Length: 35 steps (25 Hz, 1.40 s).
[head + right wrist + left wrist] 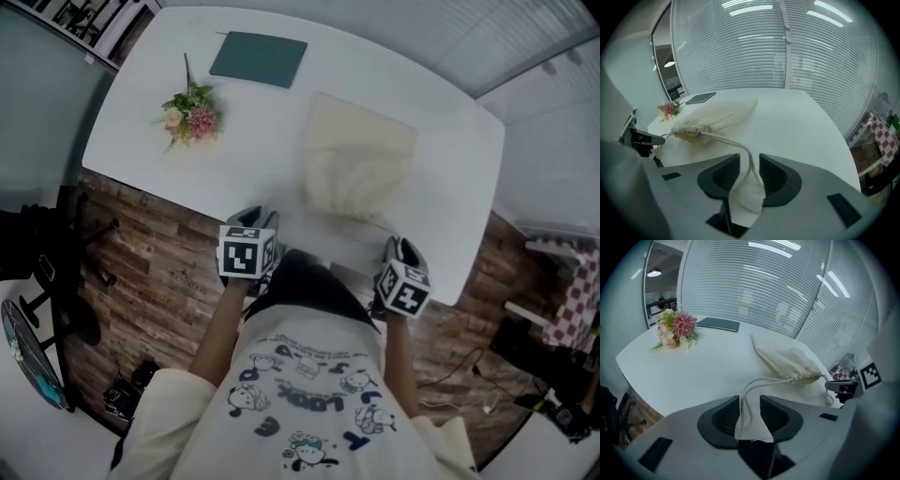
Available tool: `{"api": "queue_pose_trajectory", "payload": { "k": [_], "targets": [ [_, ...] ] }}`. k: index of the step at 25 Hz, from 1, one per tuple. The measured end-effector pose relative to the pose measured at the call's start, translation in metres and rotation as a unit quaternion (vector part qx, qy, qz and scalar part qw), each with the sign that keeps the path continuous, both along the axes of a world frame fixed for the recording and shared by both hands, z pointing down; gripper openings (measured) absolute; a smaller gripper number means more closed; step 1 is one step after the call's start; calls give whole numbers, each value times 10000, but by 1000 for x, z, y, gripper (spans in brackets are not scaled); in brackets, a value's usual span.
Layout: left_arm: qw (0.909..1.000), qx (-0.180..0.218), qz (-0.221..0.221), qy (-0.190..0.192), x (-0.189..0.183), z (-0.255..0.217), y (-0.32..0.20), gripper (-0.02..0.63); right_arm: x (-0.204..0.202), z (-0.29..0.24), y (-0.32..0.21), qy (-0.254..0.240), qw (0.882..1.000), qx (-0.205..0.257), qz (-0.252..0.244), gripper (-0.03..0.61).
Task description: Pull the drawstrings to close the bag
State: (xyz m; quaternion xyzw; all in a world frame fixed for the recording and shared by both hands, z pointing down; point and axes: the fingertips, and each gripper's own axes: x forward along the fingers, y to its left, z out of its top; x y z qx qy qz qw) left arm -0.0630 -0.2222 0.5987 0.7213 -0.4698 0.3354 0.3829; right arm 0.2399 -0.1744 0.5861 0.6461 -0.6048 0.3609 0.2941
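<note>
A cream drawstring bag [356, 169] lies on the white table [141, 150], its gathered, puckered neck toward me. In the left gripper view the bag [790, 363] sends a looped drawstring [761, 380] into the gap of my left gripper [750, 401]. The jaws stand apart, and the cord lies loose along the left jaw. In the right gripper view the other drawstring [726, 139] runs from the bag [715, 117] into my right gripper [749, 161]. Its jaws are also apart and do not pinch the cord. Both grippers [255, 217] [401, 248] hover at the table's near edge.
A small bunch of pink flowers [190, 114] and a dark green pad [259, 58] lie at the table's far left. Glass walls with blinds stand beyond the table. A black chair [56, 281] is on the wooden floor at my left, and a checked cloth [574, 300] at my right.
</note>
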Motion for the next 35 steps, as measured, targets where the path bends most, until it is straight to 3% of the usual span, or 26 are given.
{"api": "queue_pose_trajectory", "payload": {
  "k": [1, 2, 5, 10, 13, 17, 22, 28, 31, 35],
  "targets": [
    [10000, -24, 39, 31, -1, 0, 2, 169, -1, 1, 3, -32, 9999, -65, -80, 168],
    [9999, -37, 77, 52, -2, -1, 4, 169, -1, 2, 5, -52, 9998, -117, -142, 183],
    [9994, 5, 324, 80, -3, -7, 10, 186, 1, -7, 9, 137, 9990, -53, -431, 203],
    [9910, 230, 1316, 11, 22, -19, 8, 187, -28, -31, -3, 468, 9822, 374, -1778, 210],
    [9722, 486, 2227, -529, 43, -24, 1, 196, -53, -38, -15, 580, 9659, 400, -2491, 210],
    [9352, 779, 3298, -1027, 72, -27, -5, 199, -74, -35, -24, 883, 9415, 187, -3247, 210],
    [8932, 902, 4089, -1641, 84, -17, -10, 206, -85, -24, -25, 1143, 9171, -108, -3817, 210],
    [8693, 713, 4529, -1846, 89, -6, -8, 204, -86, -17, -28, 1661, 8882, -253, -4276, 176],
    [8646, 630, 4636, -1835, 91, -4, -7, 196, -86, -14, -31, 1982, 8711, -317, -4482, 172],
    [8605, 583, 4699, -1877, 93, -2, -9, 100, -86, -10, -33, 2346, 8492, -420, -4713, 111]
  ]
}}
